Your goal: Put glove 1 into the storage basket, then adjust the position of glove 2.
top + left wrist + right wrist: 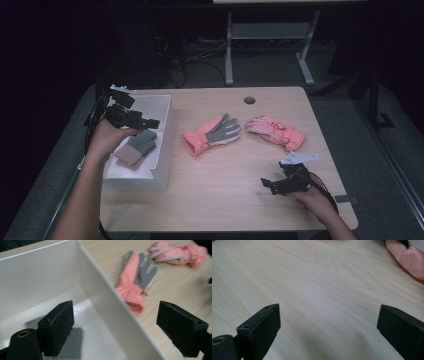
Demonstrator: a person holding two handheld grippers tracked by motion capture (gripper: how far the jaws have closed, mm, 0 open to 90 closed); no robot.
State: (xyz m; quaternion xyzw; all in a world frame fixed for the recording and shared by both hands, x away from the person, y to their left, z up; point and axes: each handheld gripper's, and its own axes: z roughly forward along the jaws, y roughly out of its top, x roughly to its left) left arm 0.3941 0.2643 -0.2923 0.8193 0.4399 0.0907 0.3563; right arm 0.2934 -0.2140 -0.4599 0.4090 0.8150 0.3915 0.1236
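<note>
A white bin [165, 145] stands at the table's left, with a grey and dusty-pink knit glove [137, 148] lying inside. My left gripper [150, 122] hovers over the bin's right wall [120, 315], open and empty. An orange glove with a grey palm [212, 133] [136, 277] lies at mid-table. A pink glove [275, 131] [175, 252] lies to its right. My right gripper [267, 184] rests low near the table's front right, open and empty, with bare wood between its jaws. A pink glove edge [409, 260] shows at the top right of the right gripper view.
The wooden table [225, 200] has a round cable hole [249, 100] at its back edge. A desk frame [270, 45] and cables [190, 55] stand on the dark floor beyond.
</note>
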